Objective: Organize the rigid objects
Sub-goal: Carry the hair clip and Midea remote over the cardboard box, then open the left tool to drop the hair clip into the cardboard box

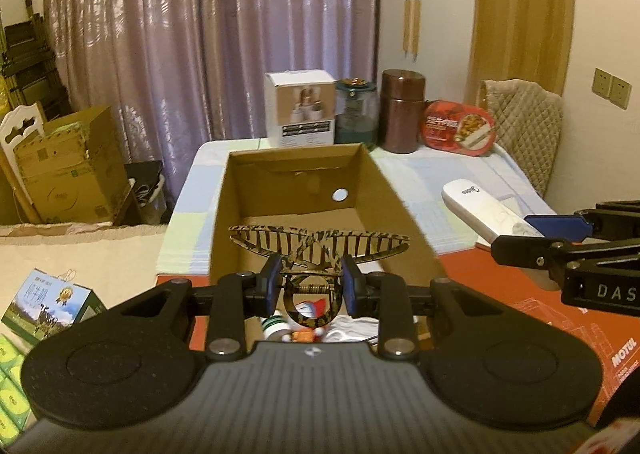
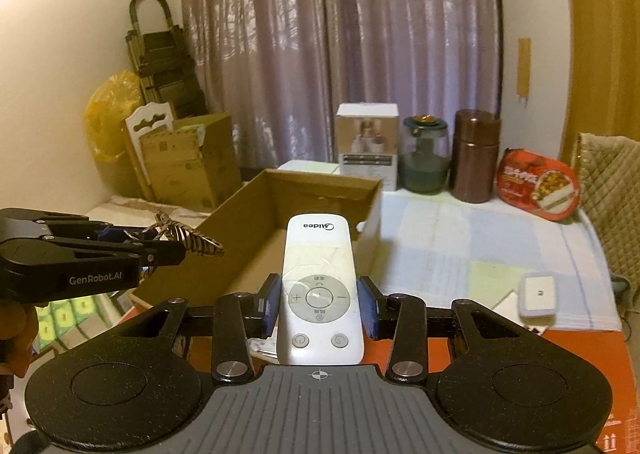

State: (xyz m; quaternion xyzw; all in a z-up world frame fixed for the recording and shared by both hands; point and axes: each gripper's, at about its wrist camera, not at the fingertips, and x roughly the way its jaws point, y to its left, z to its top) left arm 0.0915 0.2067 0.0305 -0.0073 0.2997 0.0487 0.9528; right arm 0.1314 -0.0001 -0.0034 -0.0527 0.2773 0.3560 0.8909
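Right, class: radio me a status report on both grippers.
Left gripper shut on hair claw. Right gripper shut on remote. Box ahead, open, unobstructed.

Lighting: dim, warm yellowish indoor cast. Daylight filters in patches through the closed mauve pleated curtain (image 1: 208,37) (image 2: 340,33). Focus: soft throughout, grainy. Distortion: strong fisheye bowing, dark vignetted corners. Glare: faint sheen on the white plastic remote control (image 2: 320,286).

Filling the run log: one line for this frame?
left tool: holds hair claw | right tool: holds remote | cardboard box: open, ahead
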